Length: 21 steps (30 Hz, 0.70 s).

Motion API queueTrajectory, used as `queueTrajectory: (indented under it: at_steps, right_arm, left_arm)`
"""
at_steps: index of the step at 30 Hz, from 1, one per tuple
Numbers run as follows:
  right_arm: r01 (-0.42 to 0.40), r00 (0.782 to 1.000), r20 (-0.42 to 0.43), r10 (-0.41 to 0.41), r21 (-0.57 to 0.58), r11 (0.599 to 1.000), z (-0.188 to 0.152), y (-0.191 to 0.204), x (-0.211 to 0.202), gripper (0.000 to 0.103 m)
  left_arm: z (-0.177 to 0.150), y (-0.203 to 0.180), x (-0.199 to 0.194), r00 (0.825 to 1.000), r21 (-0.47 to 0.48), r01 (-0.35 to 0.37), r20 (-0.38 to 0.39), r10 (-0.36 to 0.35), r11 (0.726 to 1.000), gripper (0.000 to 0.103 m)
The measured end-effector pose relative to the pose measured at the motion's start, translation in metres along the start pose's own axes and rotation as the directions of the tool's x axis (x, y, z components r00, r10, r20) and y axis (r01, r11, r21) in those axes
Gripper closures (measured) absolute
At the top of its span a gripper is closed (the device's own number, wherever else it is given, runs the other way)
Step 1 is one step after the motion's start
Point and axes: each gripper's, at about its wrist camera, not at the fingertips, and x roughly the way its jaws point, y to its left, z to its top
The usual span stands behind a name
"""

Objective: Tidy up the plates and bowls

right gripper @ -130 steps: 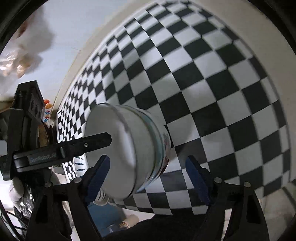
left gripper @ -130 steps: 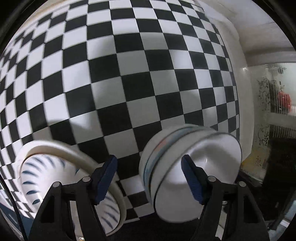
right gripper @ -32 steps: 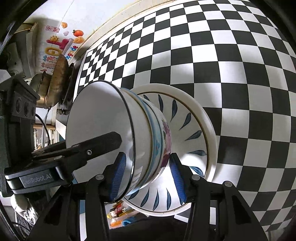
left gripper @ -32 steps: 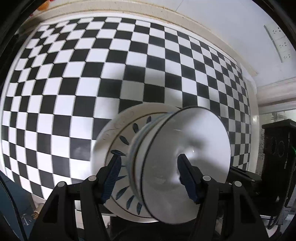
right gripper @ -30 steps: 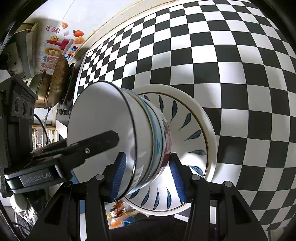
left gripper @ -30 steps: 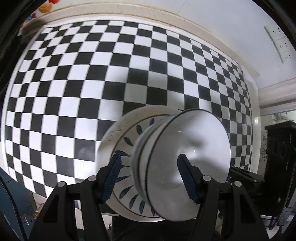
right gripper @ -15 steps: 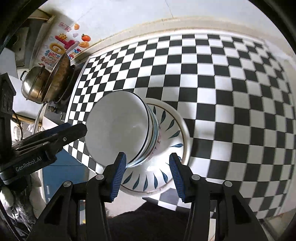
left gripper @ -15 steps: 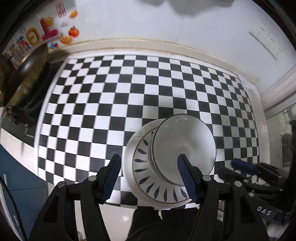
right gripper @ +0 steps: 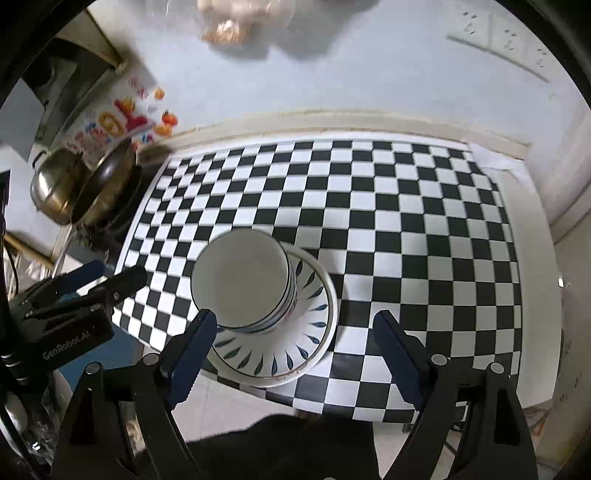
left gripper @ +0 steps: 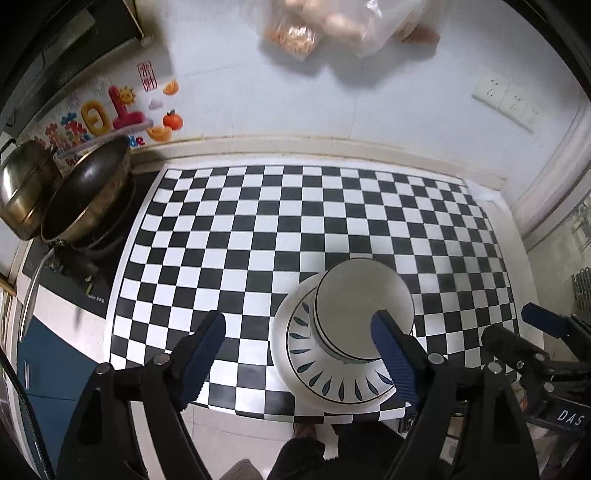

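Checkered black-and-white cloth (left gripper: 258,221) covers the counter, and near its front edge, at about five o'clock in the left wrist view, sits the plate (left gripper: 317,384) with blue leaf marks round its rim. Nested bowls (left gripper: 364,317) stand upright on the plate's middle, smaller on larger, so the widest piece carries the pile and the stack takes one spot, which looks like the aim of the tidying. The left gripper (left gripper: 301,354) hangs above, its jaws having just spread wide, nothing between the pads; its right pad only overlaps the bowls in the view. The right gripper (right gripper: 293,347) likewise has jaws that have just opened wide and holds nothing, the plate showing below the gap. Both appear clear of the stack, so I judge the placing done. At ten o'clock, well apart, a wok (left gripper: 86,192) and a steel pot (left gripper: 22,195) sit on the stove. Stickers (left gripper: 110,114) mark the wall at eleven, a bag (left gripper: 332,22) hangs at twelve, and sockets (left gripper: 508,101) are at two.
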Motion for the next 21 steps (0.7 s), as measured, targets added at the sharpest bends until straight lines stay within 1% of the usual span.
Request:
queueTrajectory:
  at_steps: [5, 7, 11, 15, 17, 21]
  right_arm:
    - [0.034, 0.997, 0.067, -0.036, 0.029, 0.999, -0.006, 0.011, -0.029, 0.011]
    - [0.041, 0.994, 0.095, -0.046, 0.047, 0.998, -0.011, 0.016, -0.043, 0.011]
    - [0.065, 0.984, 0.16, -0.075, 0.067, 0.996, -0.026, 0.029, -0.08, 0.01]
    - [0.089, 0.967, 0.234, -0.102, 0.064, 0.994, -0.049, 0.046, -0.126, 0.01]
    - [0.1, 0.96, 0.257, -0.111, 0.056, 0.993, -0.06, 0.053, -0.143, 0.01]
    - [0.111, 0.943, 0.312, -0.114, 0.028, 0.993, -0.091, 0.069, -0.186, 0.01]
  left_arm:
    - [-0.004, 0.003, -0.023, 0.999, 0.02, 0.018, 0.045, -0.019, 1.0, 0.018]
    - [-0.008, 0.003, -0.039, 0.998, 0.035, 0.022, 0.066, -0.024, 0.999, 0.018]
    - [-0.021, 0.007, -0.077, 0.992, 0.054, 0.007, 0.125, -0.014, 0.999, 0.018]
    - [-0.039, 0.012, -0.116, 0.984, 0.042, 0.006, 0.175, -0.014, 0.999, 0.018]
    - [-0.048, 0.013, -0.133, 0.98, 0.034, 0.001, 0.198, -0.007, 0.999, 0.018]
    - [-0.072, 0.012, -0.169, 0.969, 0.021, -0.006, 0.246, 0.001, 1.0, 0.018]
